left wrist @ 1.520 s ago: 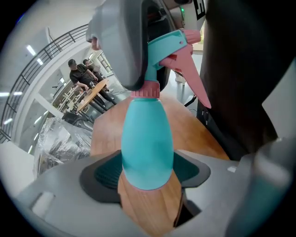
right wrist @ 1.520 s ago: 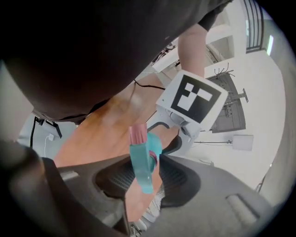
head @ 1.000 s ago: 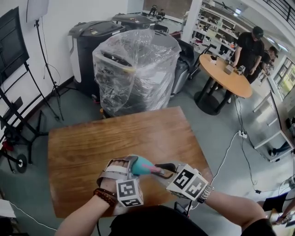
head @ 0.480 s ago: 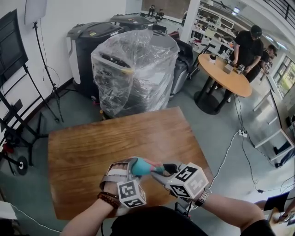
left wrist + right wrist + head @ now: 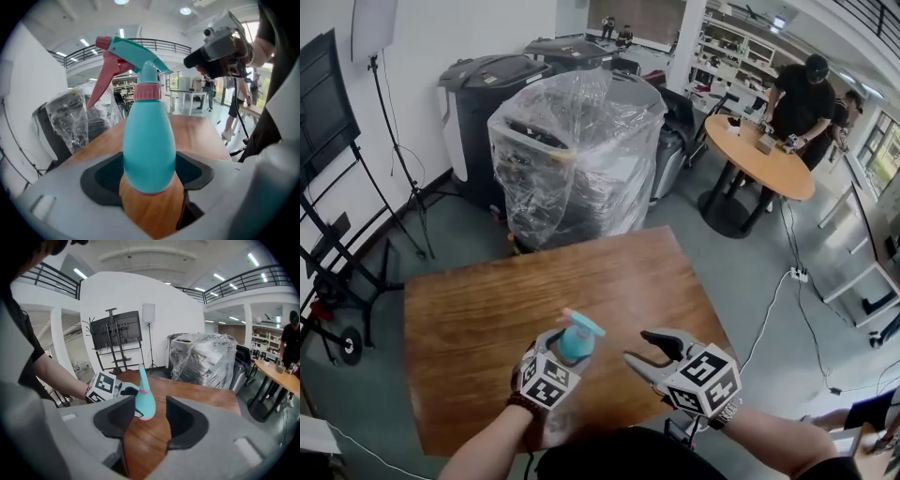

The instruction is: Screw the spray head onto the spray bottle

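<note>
Over wooden table | left hand-held gripper grasps spray bottle | right hand-held gripper jaws just opened, empty

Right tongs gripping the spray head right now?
No: the right tongs have just been opening and grip nothing; the spray bottle stands clear of them.

Left tongs hide the spray bottle's base.
</note>
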`<control>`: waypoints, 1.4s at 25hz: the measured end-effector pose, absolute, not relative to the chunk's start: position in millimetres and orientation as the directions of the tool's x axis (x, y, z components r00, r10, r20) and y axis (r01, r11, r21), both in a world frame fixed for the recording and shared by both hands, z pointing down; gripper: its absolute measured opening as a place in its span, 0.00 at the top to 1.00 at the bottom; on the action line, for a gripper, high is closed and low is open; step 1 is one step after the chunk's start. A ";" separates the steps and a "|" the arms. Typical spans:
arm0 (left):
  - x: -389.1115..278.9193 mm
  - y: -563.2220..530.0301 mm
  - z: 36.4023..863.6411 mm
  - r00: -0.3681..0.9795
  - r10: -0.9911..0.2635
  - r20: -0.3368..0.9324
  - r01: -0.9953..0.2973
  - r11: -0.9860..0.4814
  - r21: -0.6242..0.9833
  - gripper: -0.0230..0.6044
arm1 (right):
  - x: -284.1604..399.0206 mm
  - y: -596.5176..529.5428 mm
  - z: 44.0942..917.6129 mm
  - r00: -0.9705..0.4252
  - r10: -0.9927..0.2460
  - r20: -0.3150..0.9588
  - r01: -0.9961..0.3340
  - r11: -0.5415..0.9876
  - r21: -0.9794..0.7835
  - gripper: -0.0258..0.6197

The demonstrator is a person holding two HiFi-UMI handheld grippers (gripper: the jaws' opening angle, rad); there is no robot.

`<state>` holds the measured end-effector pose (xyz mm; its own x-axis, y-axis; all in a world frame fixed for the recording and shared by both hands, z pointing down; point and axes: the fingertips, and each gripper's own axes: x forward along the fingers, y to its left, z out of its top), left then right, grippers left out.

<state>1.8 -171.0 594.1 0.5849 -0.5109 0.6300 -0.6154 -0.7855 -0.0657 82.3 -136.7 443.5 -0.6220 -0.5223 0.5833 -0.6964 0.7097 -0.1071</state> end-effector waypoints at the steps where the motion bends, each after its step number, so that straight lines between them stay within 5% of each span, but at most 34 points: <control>1: 0.2 -175.9 597.1 0.588 -0.523 0.617 -0.641 -0.766 -0.038 0.37 | 83.6 -135.8 445.6 -0.618 -0.527 0.584 -0.703 0.703 -0.109 0.66; 11: -12.7 -212.1 625.0 0.530 -0.632 0.566 -0.768 -0.641 0.004 0.37 | 86.7 -122.2 455.2 -0.584 -0.554 0.593 -0.735 0.672 -0.095 0.71; 35: -20.7 -200.2 631.8 0.529 -0.631 0.567 -0.769 -0.640 0.005 0.30 | 80.7 -123.9 465.5 -0.593 -0.574 0.565 -0.746 0.655 -0.118 0.73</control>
<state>-20.7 -200.2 631.8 0.5292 -0.6313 0.5669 -0.7685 -0.6398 0.0049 80.7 -123.9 465.5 -0.5926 -0.5740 0.5651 -0.7465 0.6549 -0.1177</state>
